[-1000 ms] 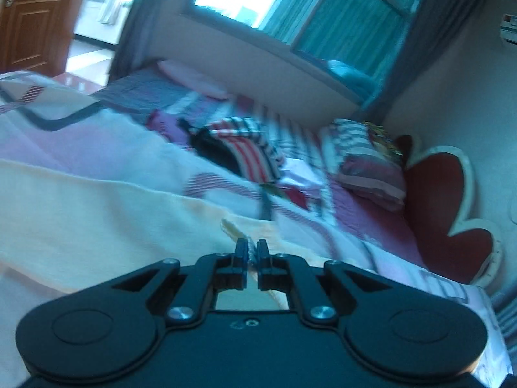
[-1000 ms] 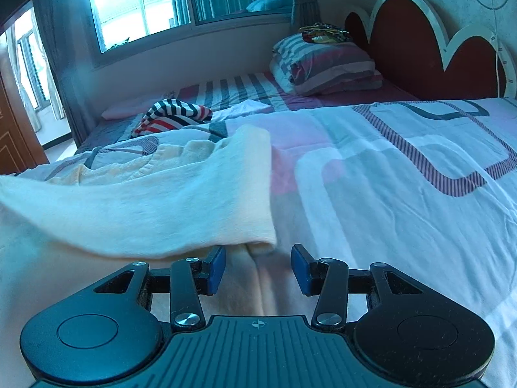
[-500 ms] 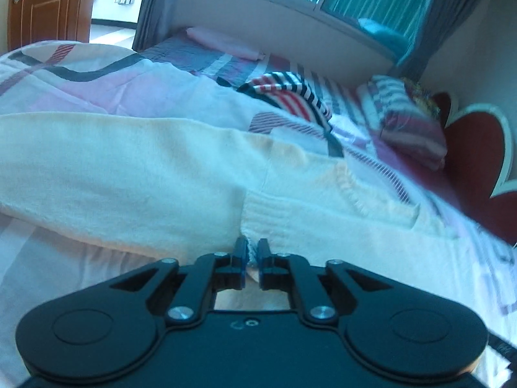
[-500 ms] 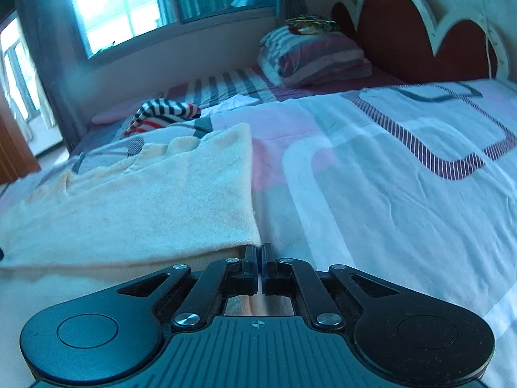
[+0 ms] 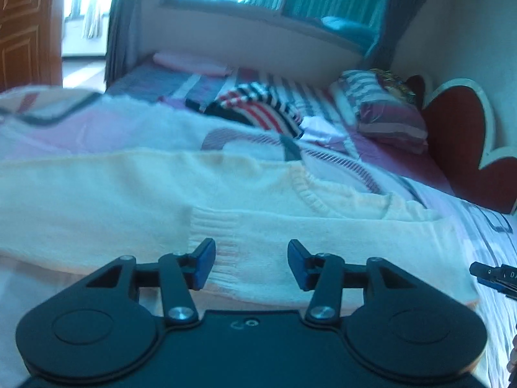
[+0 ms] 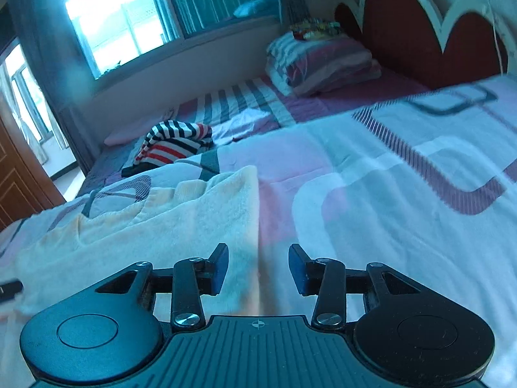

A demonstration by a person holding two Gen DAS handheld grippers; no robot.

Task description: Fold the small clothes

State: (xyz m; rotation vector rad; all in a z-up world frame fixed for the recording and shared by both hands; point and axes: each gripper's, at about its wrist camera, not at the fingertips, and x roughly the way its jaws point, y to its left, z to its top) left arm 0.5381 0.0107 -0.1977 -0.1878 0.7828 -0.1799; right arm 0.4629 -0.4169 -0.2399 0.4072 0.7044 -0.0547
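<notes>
A cream knit sweater (image 5: 200,200) lies folded on the patterned bedspread (image 5: 97,129). My left gripper (image 5: 250,262) is open and empty, just above the sweater's ribbed cuff (image 5: 219,226). In the right wrist view the sweater (image 6: 168,226) lies left of centre, its right edge between the fingers. My right gripper (image 6: 258,266) is open and empty over that edge. The tip of the right gripper shows at the right edge of the left wrist view (image 5: 494,278).
A striped red, white and black garment (image 6: 174,144) lies on the far side of the bed, also in the left wrist view (image 5: 258,111). Stacked pillows (image 6: 323,64) sit by the red headboard (image 6: 420,35). A window (image 6: 129,16) and a wooden door (image 5: 26,29) are behind.
Both grippers were shut half a second ago and have now opened, letting go of the sweater. The sweater now lies flat on the bed.
</notes>
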